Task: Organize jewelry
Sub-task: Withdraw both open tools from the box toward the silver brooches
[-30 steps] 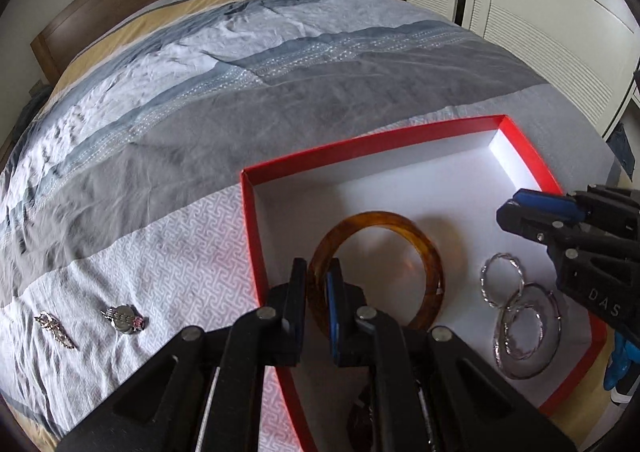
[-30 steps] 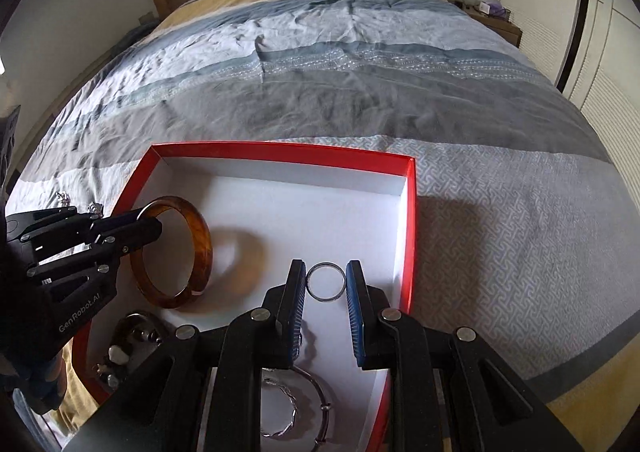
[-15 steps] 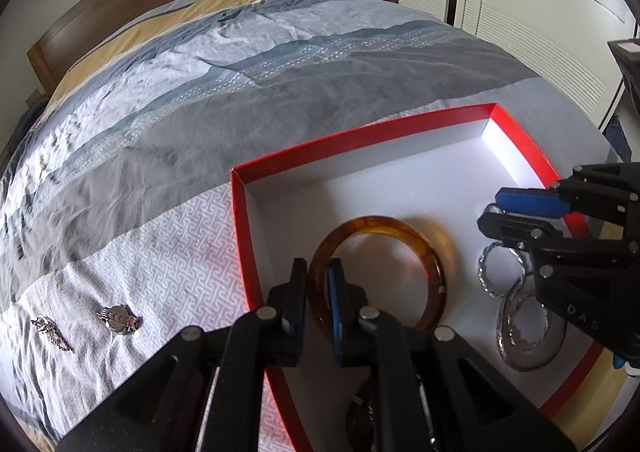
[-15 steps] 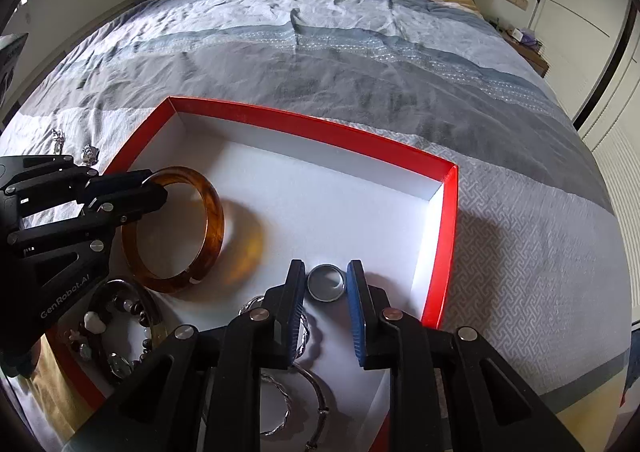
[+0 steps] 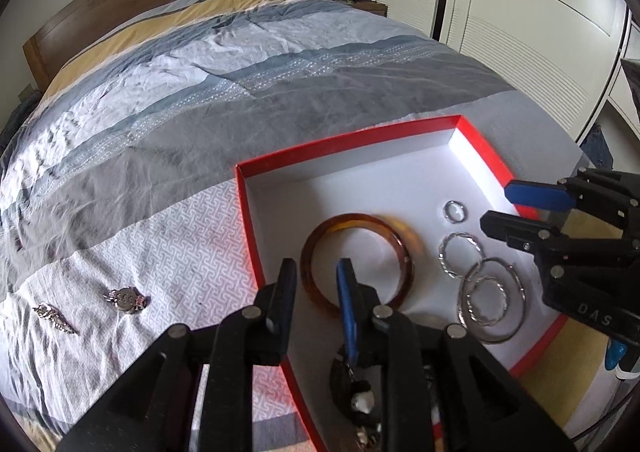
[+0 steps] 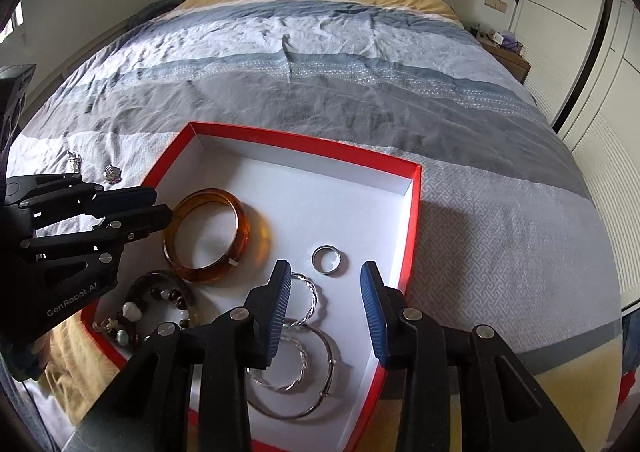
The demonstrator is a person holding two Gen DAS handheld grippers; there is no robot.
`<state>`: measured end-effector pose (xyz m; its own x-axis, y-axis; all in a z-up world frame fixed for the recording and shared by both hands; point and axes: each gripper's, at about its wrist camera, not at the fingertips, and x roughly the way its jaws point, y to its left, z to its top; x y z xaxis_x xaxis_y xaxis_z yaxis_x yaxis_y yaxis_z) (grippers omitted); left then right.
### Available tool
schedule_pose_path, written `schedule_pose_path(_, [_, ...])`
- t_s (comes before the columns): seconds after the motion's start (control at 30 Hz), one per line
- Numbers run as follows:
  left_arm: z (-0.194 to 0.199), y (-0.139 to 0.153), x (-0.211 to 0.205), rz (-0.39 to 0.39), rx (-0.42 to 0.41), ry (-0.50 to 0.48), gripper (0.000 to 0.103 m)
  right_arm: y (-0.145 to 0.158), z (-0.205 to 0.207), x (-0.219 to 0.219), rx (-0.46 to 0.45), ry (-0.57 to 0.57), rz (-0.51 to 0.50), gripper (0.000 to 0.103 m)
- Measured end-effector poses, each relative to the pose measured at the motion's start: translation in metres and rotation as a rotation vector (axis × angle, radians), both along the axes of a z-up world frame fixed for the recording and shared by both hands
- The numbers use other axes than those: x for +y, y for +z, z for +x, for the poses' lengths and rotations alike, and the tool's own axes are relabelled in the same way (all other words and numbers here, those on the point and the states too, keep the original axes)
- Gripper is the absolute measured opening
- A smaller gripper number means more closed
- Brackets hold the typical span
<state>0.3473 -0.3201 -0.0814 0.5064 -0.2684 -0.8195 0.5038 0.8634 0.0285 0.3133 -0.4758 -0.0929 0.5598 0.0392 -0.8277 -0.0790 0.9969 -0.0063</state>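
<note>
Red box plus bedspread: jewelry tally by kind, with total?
Amber bangle: 1
Small silver ring: 1
Silver bangles: 3, overlapping, partly hidden by the right gripper
Dark beaded bracelet: 1
Silver brooches on the bedspread: 2
Total: 8; 6 in the red box, 2 outside.

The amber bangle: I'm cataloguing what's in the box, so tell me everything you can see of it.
The amber bangle is a thick, closed ring of translucent, tortoiseshell-brown material that looks like resin or plastic, with one small pale mark on its rim. It sits on the white floor of the red box, toward its left side, seemingly a little tilted. The left gripper, jaws opening, is right at its near rim, with no pad visibly pressing on it. No other jewelry clearly touches it.
</note>
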Motion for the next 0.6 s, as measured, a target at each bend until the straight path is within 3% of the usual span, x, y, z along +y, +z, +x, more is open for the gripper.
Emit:
schedule_pose_path(0.17, [-0.033, 0.038, 0.024, -0.036, -0.029, 0.016, 0.029, 0.034, -0.031, 0.014, -0.035, -0.015, -0.02, 0.042])
schedule_pose_path(0.43, [-0.099, 0.08, 0.098, -0.076, -0.034, 0.079, 0.03, 0.086, -0.103, 0.07, -0.106, -0.042, -0.026, 0.052])
schedule_pose_path(0.6, [-0.146, 0.096, 0.153, -0.073, -0.053, 0.156, 0.03, 0.106, -0.148, 0.108, -0.141, -0.037, -0.031, 0.052])
